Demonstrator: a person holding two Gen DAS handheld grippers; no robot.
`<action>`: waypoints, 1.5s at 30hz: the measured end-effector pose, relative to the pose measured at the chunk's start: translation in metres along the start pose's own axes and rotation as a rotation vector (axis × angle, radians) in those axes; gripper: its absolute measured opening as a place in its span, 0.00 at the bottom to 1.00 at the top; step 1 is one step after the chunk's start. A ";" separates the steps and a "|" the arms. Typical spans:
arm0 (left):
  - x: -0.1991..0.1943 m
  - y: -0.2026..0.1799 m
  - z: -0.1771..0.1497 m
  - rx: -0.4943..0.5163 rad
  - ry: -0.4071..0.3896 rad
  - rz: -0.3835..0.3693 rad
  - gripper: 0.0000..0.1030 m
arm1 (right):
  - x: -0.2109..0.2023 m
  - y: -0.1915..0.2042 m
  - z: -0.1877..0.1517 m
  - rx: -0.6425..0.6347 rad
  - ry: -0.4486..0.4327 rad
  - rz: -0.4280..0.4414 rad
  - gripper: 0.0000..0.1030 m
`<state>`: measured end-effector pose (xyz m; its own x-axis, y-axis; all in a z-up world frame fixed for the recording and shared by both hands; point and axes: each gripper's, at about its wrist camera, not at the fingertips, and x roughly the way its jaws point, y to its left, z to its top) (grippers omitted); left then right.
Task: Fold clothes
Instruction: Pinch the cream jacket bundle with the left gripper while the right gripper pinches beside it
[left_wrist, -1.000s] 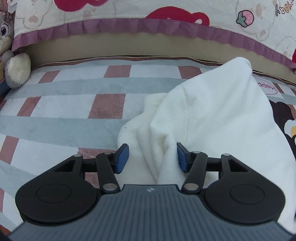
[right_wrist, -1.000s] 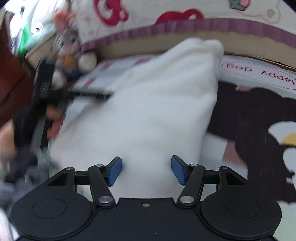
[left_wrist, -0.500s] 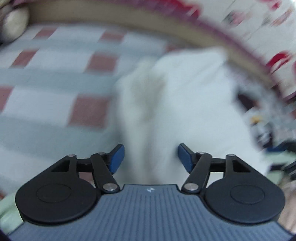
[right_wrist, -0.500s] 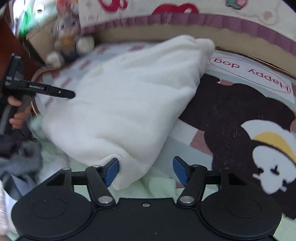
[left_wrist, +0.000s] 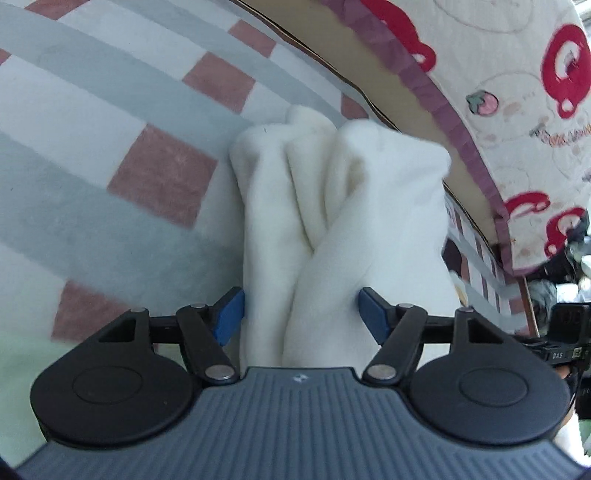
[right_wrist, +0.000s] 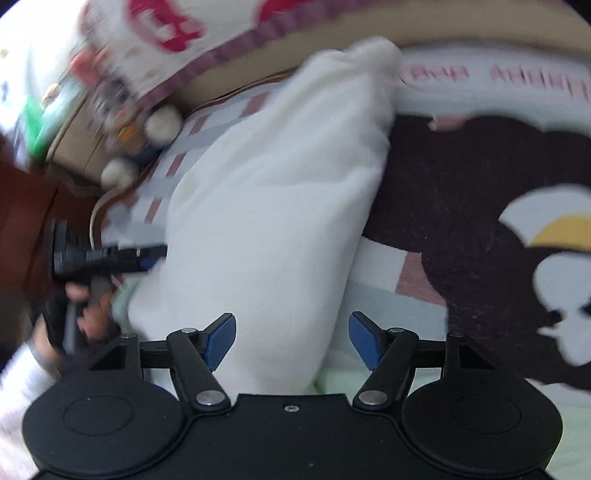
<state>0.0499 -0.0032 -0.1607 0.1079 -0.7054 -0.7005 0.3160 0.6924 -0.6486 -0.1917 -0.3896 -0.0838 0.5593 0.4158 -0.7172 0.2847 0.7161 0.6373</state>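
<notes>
— Status of fingers?
— My left gripper (left_wrist: 301, 314) and right gripper (right_wrist: 291, 339) were both spread wide, grasping nothing.
— Garment location?
— White fleece garment (right_wrist: 273, 206) lay bunched on the checked bed cover (left_wrist: 110, 155), between both finger pairs.

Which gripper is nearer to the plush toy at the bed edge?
Left. In the right wrist view, the left gripper sits just below the plush toy; the right gripper is farther, across the white garment.

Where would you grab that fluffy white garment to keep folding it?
Probably at the near end of the white garment, where its folds bunch into a thick ridge running away from the camera. The left hand-held gripper already straddles it with jaws open, so coming straight in from the near side and closing across the ridge looks easiest.
</notes>
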 end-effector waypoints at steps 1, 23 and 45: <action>0.002 0.002 0.001 -0.011 0.005 -0.010 0.66 | 0.007 -0.006 0.007 0.047 0.004 0.017 0.71; 0.031 -0.053 0.016 0.191 0.047 0.023 0.37 | 0.080 -0.012 0.008 -0.079 -0.214 0.090 0.69; 0.087 -0.056 0.037 0.105 0.097 -0.025 0.81 | 0.033 -0.036 0.031 -0.065 -0.296 -0.053 0.63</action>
<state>0.0760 -0.1089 -0.1740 0.0086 -0.7009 -0.7132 0.4151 0.6514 -0.6351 -0.1594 -0.4190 -0.1221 0.7500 0.2028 -0.6295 0.2741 0.7709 0.5749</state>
